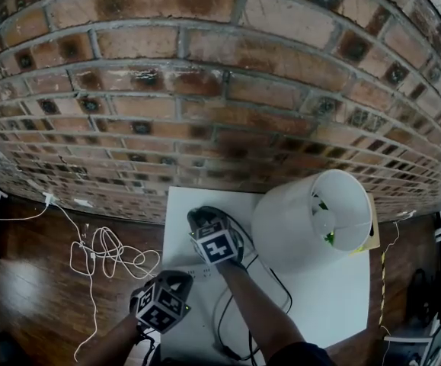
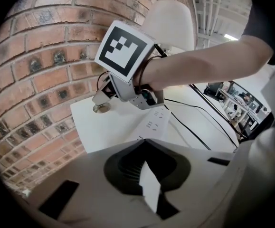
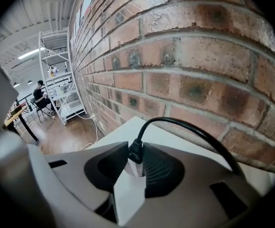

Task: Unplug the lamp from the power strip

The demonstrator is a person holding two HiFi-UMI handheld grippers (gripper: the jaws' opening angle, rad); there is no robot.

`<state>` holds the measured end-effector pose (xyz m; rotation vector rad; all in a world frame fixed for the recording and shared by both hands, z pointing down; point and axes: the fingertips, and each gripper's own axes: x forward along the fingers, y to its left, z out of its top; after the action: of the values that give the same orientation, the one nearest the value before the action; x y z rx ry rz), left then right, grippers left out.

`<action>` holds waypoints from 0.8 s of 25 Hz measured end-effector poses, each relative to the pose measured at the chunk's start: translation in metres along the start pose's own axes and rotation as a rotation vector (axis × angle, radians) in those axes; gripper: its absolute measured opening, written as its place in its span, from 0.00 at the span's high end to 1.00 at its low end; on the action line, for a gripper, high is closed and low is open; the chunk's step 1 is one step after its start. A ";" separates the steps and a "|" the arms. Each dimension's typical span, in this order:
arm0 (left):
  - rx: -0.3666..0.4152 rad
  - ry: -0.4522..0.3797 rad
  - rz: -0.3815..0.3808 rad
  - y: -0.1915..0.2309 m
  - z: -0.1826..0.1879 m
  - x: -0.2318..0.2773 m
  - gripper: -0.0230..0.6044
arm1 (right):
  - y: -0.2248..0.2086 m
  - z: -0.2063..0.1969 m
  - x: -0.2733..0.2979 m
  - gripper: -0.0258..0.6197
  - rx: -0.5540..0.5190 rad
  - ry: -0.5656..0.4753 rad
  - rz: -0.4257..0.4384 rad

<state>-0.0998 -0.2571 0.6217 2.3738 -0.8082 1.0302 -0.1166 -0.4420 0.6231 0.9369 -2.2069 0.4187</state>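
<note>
On the white table [image 1: 327, 296], I am holding the right gripper [image 3: 135, 156] over the black plug [image 3: 136, 148] of the lamp [image 1: 296, 219], which looks seated in the power strip [image 2: 157, 121]. Its jaws are slightly apart, flanking the plug without squeezing it. The left gripper [image 2: 146, 144], jaws together, is sitting at the strip's near end. The next move is calling for a firm clamp, then a straight pull.

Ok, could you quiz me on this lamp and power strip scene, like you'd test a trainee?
1. Pick one: what sits between the jaws of the right gripper? A) a black plug B) a light bulb C) a white cable
2. True or false: the lamp stands on the wooden floor.
3. Fill in: the wall behind the table is made of ____.

Key: 1 A. 2 False, it stands on the white table. 3 brick.
</note>
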 end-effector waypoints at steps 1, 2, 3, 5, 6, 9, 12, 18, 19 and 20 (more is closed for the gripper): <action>0.000 0.000 0.003 0.000 0.000 -0.001 0.92 | 0.000 -0.002 0.001 0.80 0.010 0.006 0.005; -0.001 0.001 0.006 0.001 0.001 -0.002 0.92 | 0.000 -0.004 0.001 0.80 0.024 0.013 0.009; -0.003 0.001 0.007 0.001 0.001 -0.002 0.92 | -0.001 -0.006 0.001 0.80 0.041 0.020 0.013; -0.005 -0.001 0.003 0.000 0.000 0.000 0.92 | -0.004 -0.008 0.000 0.79 0.071 0.019 0.016; -0.005 -0.002 0.002 0.000 0.000 0.001 0.92 | -0.007 -0.008 0.001 0.78 0.082 0.014 0.017; -0.008 -0.005 0.002 0.000 -0.001 0.001 0.92 | -0.007 -0.012 0.006 0.69 0.094 0.030 0.032; -0.015 -0.008 0.001 0.000 0.000 0.000 0.92 | -0.003 -0.025 0.008 0.69 0.081 0.101 0.045; -0.003 -0.003 0.000 0.000 0.000 0.000 0.92 | 0.007 -0.037 0.005 0.69 0.073 0.177 0.081; -0.008 -0.004 -0.002 -0.001 0.000 0.000 0.92 | 0.006 -0.038 0.005 0.69 0.068 0.173 0.073; -0.012 -0.005 -0.003 -0.001 0.000 0.000 0.92 | 0.005 -0.037 0.004 0.69 0.065 0.168 0.067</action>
<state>-0.0994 -0.2565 0.6222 2.3682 -0.8102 1.0155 -0.1047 -0.4213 0.6523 0.8313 -2.0863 0.5824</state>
